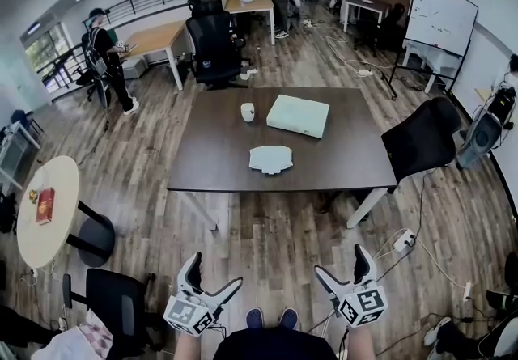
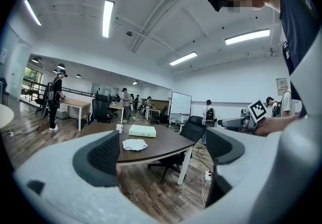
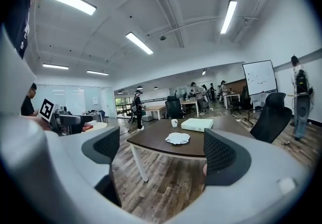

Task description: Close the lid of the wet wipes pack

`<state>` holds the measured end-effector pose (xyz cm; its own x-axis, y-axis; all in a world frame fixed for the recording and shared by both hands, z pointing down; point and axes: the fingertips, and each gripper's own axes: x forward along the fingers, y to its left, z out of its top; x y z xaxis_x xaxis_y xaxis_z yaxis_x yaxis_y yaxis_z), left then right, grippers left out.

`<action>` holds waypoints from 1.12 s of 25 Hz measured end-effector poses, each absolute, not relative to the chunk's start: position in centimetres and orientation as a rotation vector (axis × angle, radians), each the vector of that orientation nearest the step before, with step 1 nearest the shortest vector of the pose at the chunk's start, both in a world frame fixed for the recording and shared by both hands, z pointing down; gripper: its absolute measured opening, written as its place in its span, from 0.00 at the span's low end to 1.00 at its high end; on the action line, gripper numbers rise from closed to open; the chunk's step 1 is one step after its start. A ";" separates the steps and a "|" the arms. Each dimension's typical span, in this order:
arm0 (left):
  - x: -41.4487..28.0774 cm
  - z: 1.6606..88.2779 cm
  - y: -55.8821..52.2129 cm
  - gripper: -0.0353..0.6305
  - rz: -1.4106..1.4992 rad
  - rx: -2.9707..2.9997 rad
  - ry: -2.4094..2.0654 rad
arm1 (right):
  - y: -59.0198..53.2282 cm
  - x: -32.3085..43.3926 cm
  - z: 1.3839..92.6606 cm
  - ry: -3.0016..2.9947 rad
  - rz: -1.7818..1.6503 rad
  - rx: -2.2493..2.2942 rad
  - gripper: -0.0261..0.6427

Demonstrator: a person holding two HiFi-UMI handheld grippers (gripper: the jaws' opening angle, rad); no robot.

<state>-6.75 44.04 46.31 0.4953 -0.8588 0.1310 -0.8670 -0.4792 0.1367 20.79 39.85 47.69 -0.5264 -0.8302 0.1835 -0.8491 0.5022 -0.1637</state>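
Note:
A flat white wet wipes pack (image 1: 270, 159) lies near the front edge of the dark brown table (image 1: 218, 148); it also shows in the left gripper view as a small white pack (image 2: 135, 144) and in the right gripper view (image 3: 177, 138). From this distance I cannot tell how its lid stands. Both grippers hang low by my body, well short of the table. My left gripper (image 1: 214, 273) (image 2: 163, 150) stands open with nothing between its jaws. My right gripper (image 1: 340, 263) (image 3: 161, 150) is open and empty too.
A white box (image 1: 298, 116) and a white cup (image 1: 248, 112) sit farther back on the table. A black office chair (image 1: 212, 51) stands behind it, another (image 1: 421, 140) at its right end. A round table (image 1: 44, 213) is at left. Cables and a power strip (image 1: 402, 241) lie on the floor. People stand at the back.

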 end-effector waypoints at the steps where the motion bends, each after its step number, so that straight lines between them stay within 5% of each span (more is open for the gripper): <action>1: -6.4 46.3 44.1 0.84 0.068 2.551 -1.495 | 39.9 21.0 47.7 -2.657 0.363 1.480 0.83; 28: -6.5 46.9 36.6 0.85 -0.030 2.568 -1.545 | 32.5 20.9 49.6 -2.707 0.345 1.448 0.79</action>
<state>-6.47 36.64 46.95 0.4713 -0.8801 0.0570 -0.8772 -0.4611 0.1339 20.90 32.53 49.59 -0.5597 -0.8149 0.1509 -0.8267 0.5361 -0.1708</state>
